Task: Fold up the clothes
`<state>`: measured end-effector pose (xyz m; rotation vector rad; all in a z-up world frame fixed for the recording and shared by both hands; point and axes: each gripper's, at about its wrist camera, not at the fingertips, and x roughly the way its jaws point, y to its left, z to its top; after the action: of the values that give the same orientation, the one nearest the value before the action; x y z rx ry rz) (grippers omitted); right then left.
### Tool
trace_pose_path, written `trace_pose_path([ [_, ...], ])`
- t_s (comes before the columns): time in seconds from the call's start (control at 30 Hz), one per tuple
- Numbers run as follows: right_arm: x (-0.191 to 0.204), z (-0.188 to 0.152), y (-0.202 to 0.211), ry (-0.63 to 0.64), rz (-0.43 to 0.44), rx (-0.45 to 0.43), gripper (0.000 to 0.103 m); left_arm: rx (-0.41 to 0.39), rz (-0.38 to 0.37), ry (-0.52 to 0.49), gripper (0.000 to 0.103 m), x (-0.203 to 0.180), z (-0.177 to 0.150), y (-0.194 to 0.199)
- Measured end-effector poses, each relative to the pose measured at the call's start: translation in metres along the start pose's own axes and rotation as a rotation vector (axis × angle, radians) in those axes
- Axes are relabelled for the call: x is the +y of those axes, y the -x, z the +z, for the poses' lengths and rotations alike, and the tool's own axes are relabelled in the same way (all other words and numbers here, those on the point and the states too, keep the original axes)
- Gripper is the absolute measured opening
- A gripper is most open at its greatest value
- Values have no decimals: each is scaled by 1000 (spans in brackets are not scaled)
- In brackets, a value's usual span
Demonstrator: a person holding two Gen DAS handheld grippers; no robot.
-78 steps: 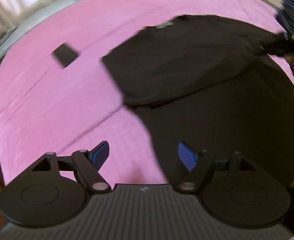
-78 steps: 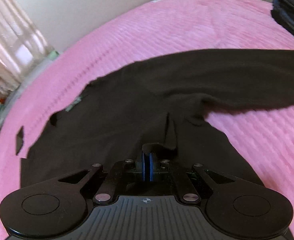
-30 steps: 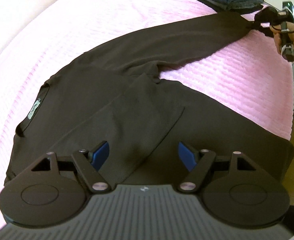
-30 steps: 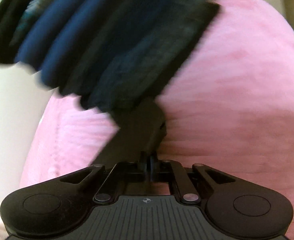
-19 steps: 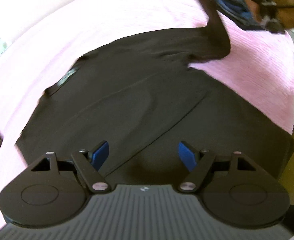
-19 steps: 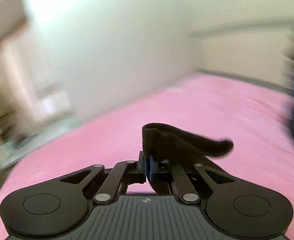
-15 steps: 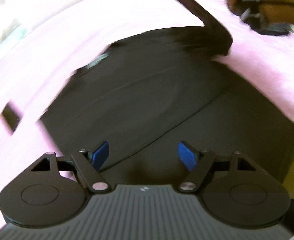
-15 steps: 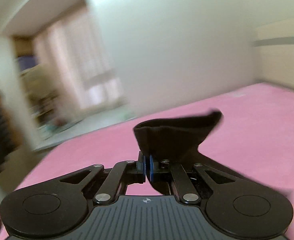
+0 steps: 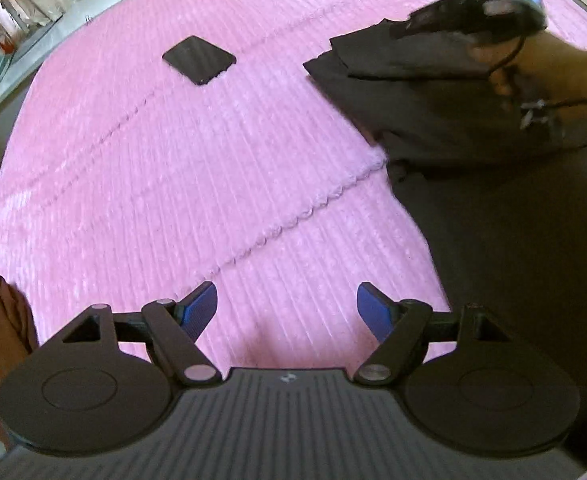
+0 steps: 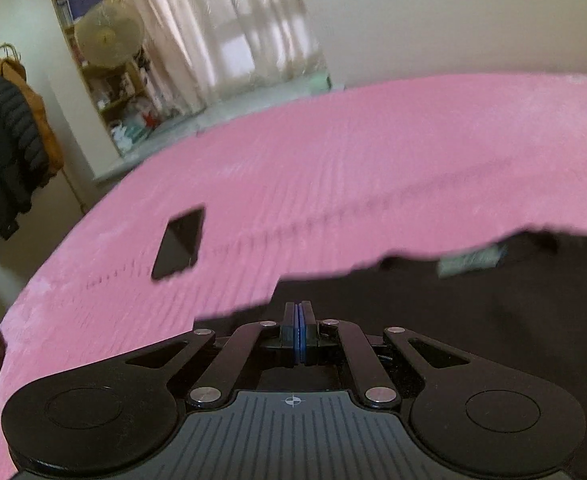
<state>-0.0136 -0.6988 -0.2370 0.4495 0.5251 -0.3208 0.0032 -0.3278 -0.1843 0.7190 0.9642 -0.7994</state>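
The black long-sleeved knit top (image 9: pixel 513 220) lies spread on the pink ribbed bedcover (image 9: pixel 181 168), filling the right side of the left wrist view and the lower right of the right wrist view, where its pale neck label (image 10: pixel 469 261) shows near the collar edge. The left gripper (image 9: pixel 286 309) hangs over bare bedcover just beside the garment's edge, its blue-padded fingers (image 9: pixel 201 307) wide apart with nothing between them. The right gripper (image 10: pixel 298 334), held in a person's hand (image 9: pixel 541 68), sits over the top's upper part with a folded sleeve under it; its blue pads are pressed together, and whether cloth is pinched between them cannot be told. A flat black rectangular phone-like slab (image 9: pixel 198 60) lies well apart on the bedcover.
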Motion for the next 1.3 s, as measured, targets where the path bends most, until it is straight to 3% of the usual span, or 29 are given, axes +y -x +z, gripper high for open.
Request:
trace_pose_path([
  [0.07,2,13,9,8,13,-28,3,-9,-19,4,73,-3,-1,1],
  [0.2,5,8,22,47,47,26,4,-51,-59,-8,73,-18,9,1],
  [0.3,-22,-8,40,-4,-6,84,5,-79,-81,-39,73,-27,25,-8],
  [0.37,-59,-17,50,-64,-70,116,31,-96,-90,-64,73,-33,38,-16],
  [0.4,-79,-21,56,-94,-102,132,68,-105,-94,-77,73,-36,44,-19],
  [0.43,-101,-25,63,-129,-141,145,81,-113,-96,-92,73,-40,51,-23],
  [0.6,-223,-42,114,-371,-333,180,81,-123,-87,-150,73,-65,73,-38],
  [0.8,-286,-51,184,-476,-429,150,81,-89,-72,-167,73,-114,76,-33],
  [1.07,-276,-75,221,-371,-267,267,81,-22,-74,-183,74,-199,39,-12],
  [1.17,-269,-101,228,-335,-268,339,81,4,-84,-185,74,-219,20,-8],
  [1.3,-254,-137,253,-283,-351,404,81,22,-110,-199,74,-229,-10,-4],
])
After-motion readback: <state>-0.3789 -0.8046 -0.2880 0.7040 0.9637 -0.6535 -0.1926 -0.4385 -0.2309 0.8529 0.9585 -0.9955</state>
